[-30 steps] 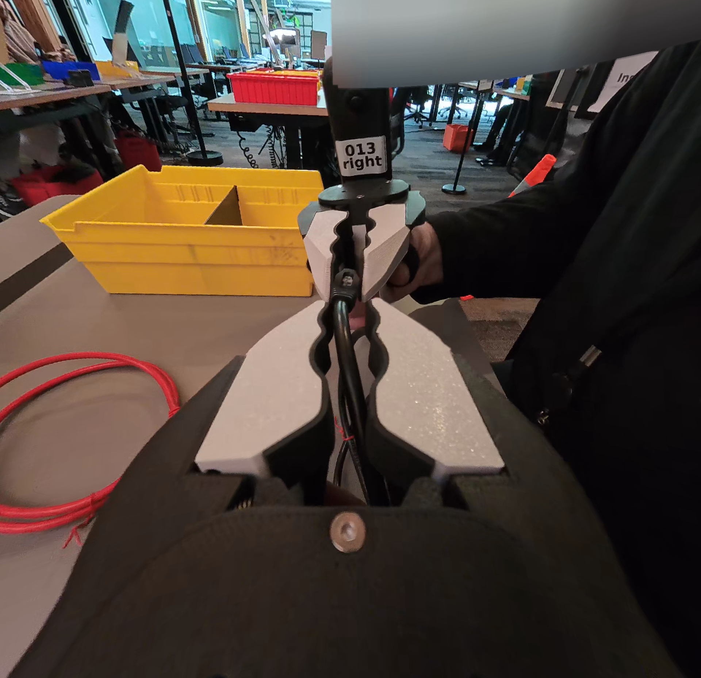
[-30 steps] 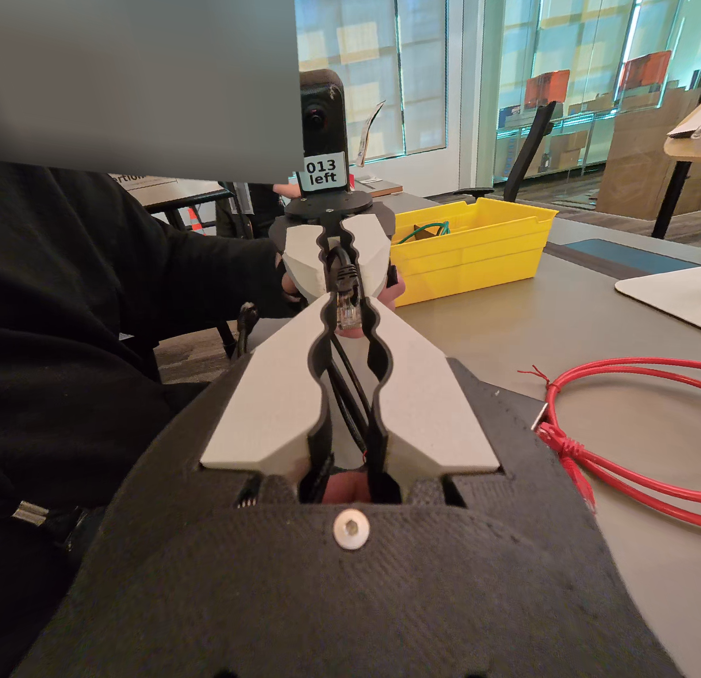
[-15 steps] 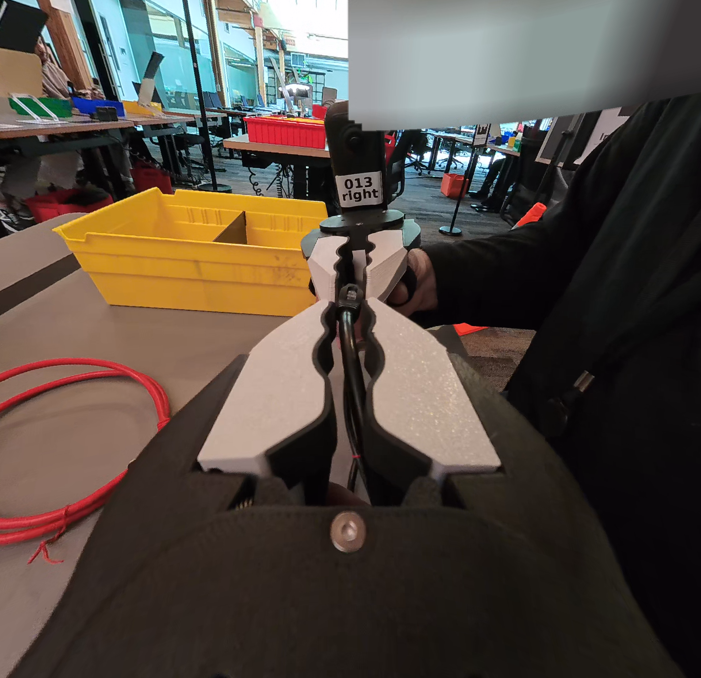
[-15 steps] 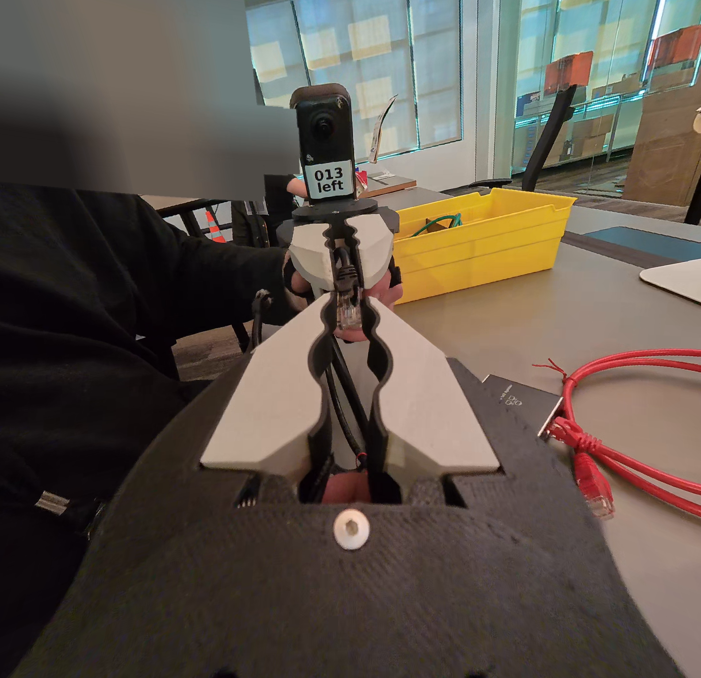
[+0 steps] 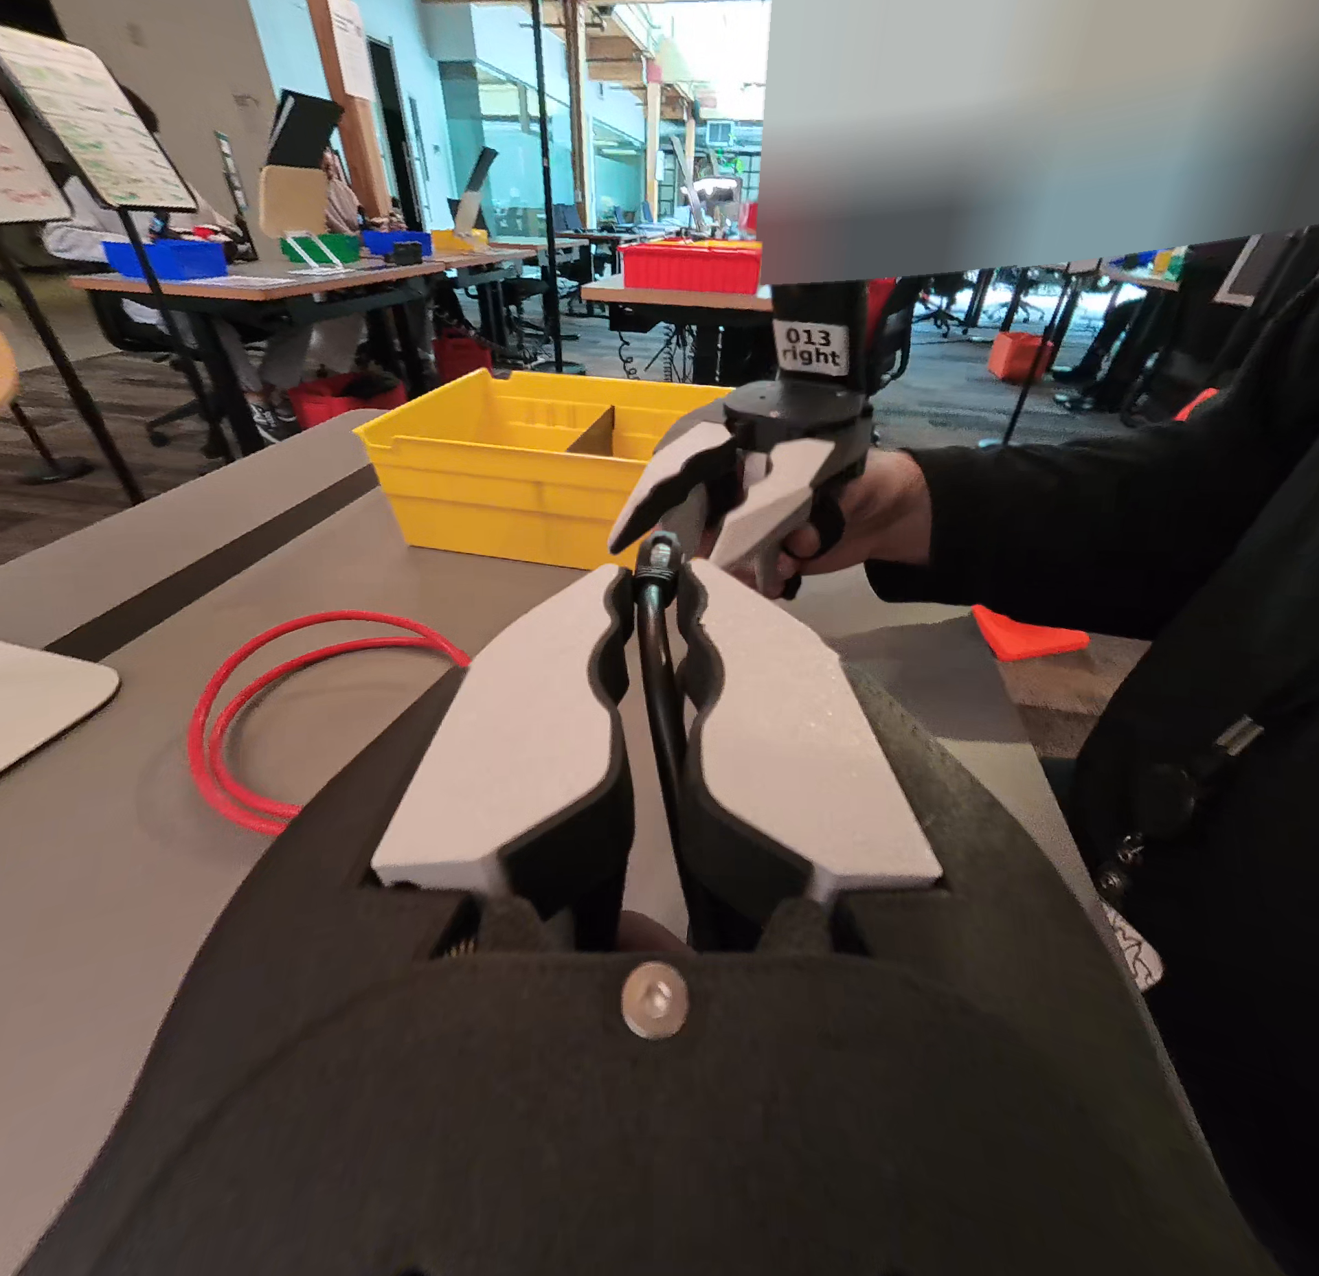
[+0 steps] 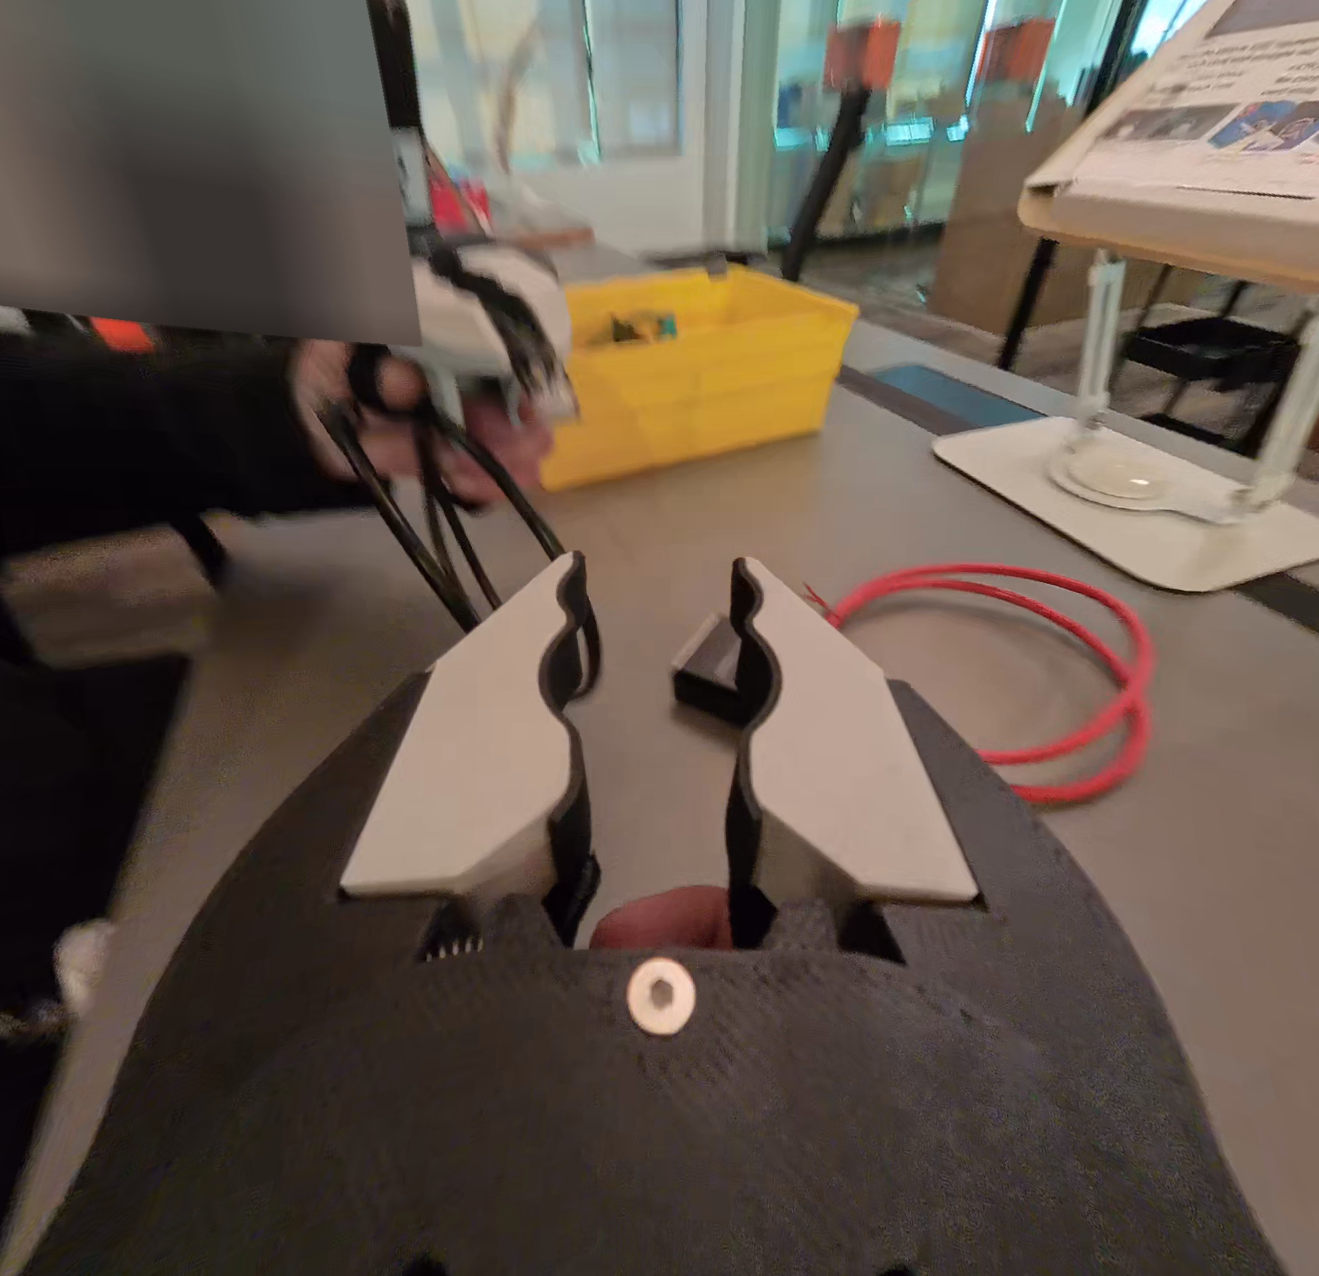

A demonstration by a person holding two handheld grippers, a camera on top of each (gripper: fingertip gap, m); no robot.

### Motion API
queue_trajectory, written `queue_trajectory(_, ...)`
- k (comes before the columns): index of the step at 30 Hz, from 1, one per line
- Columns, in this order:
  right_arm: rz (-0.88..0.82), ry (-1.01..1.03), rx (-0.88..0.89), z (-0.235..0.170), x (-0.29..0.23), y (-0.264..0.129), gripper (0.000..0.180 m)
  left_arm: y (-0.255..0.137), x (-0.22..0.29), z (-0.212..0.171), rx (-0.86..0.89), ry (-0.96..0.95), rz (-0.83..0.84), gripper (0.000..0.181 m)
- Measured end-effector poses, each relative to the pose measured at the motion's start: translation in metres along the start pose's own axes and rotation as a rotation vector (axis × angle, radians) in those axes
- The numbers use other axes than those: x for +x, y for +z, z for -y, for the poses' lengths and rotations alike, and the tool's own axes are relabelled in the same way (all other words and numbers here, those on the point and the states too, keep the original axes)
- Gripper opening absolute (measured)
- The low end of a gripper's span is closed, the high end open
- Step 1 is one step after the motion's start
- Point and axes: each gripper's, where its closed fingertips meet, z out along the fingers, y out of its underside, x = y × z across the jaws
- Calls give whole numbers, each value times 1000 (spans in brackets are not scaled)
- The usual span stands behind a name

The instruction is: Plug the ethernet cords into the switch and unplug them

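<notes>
- Left claw pinches the black ethernet cord, plug forward for insertion
- Right claw spread, empty, facing the black switch on the surface

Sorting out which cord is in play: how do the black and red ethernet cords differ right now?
The black ethernet cord is clamped in the shut left gripper, lifted; the red ethernet cord lies coiled on the table, untouched. The right gripper is open, holding neither.
</notes>
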Motion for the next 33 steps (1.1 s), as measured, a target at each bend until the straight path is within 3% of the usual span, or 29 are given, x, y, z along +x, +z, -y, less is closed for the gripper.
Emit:
queue_trajectory(4, -55, -330, -286, -22, 12, 8, 48, -17, -11, 4, 31, -17, 58, 10)
queue_trajectory(9, 64, -724, -656, -41, 22, 30, 48, -31, -21, 0, 66, -66, 116, 11)
queue_trajectory(13, 223, -788, -793, -46, 20, 52, 51, -36, -26, -3, 78, -76, 119, 11)
queue_trajectory(16, 336, -792, -921, -67, 25, 60, 69, -41, -28, -8, 80, -94, 113, 11)
queue_trajectory(24, 516, -739, -1054, -107, 31, 76, 65, -57, -30, -11, 78, -100, 98, 10)
queue_trajectory(33, 614, -857, -1131, -120, 30, 81, 56, -59, -30, -14, 76, -107, 73, 10)
